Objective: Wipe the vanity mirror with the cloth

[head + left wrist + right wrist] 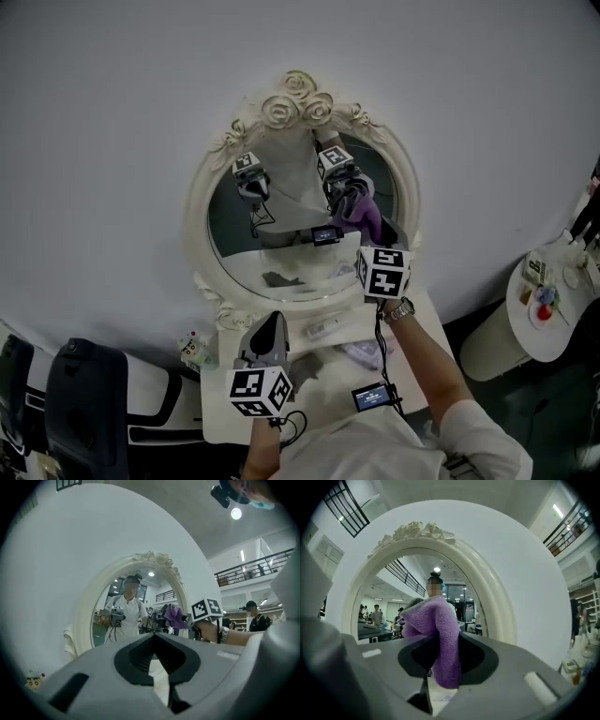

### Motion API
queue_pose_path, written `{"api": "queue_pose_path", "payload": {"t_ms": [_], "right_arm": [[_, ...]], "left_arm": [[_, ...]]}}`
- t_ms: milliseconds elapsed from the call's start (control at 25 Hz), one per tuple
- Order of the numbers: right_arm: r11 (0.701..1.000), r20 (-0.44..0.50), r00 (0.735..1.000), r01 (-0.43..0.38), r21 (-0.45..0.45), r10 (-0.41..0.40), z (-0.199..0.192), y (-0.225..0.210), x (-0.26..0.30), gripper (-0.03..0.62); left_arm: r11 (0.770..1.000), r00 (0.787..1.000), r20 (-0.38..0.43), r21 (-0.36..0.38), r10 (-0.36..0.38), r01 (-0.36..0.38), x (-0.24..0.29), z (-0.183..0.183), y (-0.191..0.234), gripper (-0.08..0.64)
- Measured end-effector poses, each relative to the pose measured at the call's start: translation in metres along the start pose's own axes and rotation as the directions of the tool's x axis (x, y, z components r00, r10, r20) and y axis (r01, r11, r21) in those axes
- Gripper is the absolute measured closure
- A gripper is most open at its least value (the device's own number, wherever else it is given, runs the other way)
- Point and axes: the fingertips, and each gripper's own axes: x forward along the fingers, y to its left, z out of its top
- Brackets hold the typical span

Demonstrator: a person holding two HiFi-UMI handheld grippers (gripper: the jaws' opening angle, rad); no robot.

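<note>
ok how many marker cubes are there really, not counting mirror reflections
2. One black-and-white marker cube rides the left tool, low in the head view; the other rides the right tool, holding a purple fleece cloth at the white-framed oval vanity mirror's lower right. Two more are reflections.

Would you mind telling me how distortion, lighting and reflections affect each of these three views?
Head view: flat greyish light with darker corners, the wall bowed, and the vanity mirror doubling the purple cloth. Left gripper view: strong fisheye with black corners and glare from a ceiling lamp. Right gripper view: the same fisheye, with the cloth sharp in the shut jaws of the right gripper.
</note>
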Motion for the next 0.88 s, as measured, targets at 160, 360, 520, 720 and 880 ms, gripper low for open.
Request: {"api": "queue_pose_path", "payload": {"t_ms": [160, 360, 520, 720, 880], "right_arm": [[0.999, -0.007, 0.999, 0.043, 0.007, -0.043, -0.005, -0.026, 0.002, 0.477], [0.997, -0.020, 0.997, 0.077, 0.008, -0.076, -0.010, -0.046, 0.003, 0.477], [0.997, -0.031, 0.997, 0.072, 0.011, -0.072, -0.012, -0.054, 0.004, 0.479], [0.994, -0.024, 0.994, 0.106, 0.025, -0.106, -0.012, -0.052, 0.001, 0.480], [0.999, -0.013, 0.999, 0.044, 0.029, -0.043, -0.010, -0.016, -0.009, 0.479]], "left_arm": [[1.000, 1.000, -0.008, 0.001, -0.017, 0.017, 0.013, -0.003, -0.009, 0.557], [0.999, 0.999, -0.011, 0.004, -0.048, 0.048, 0.024, -0.004, -0.021, 0.557], [0.998, 0.998, -0.016, 0.008, -0.058, 0.058, 0.027, -0.004, -0.024, 0.557], [0.999, 0.999, -0.016, 0.012, -0.045, 0.046, 0.019, -0.003, -0.018, 0.557], [1.000, 1.000, -0.019, 0.008, -0.004, 0.004, 0.006, -0.004, -0.001, 0.557]]}}
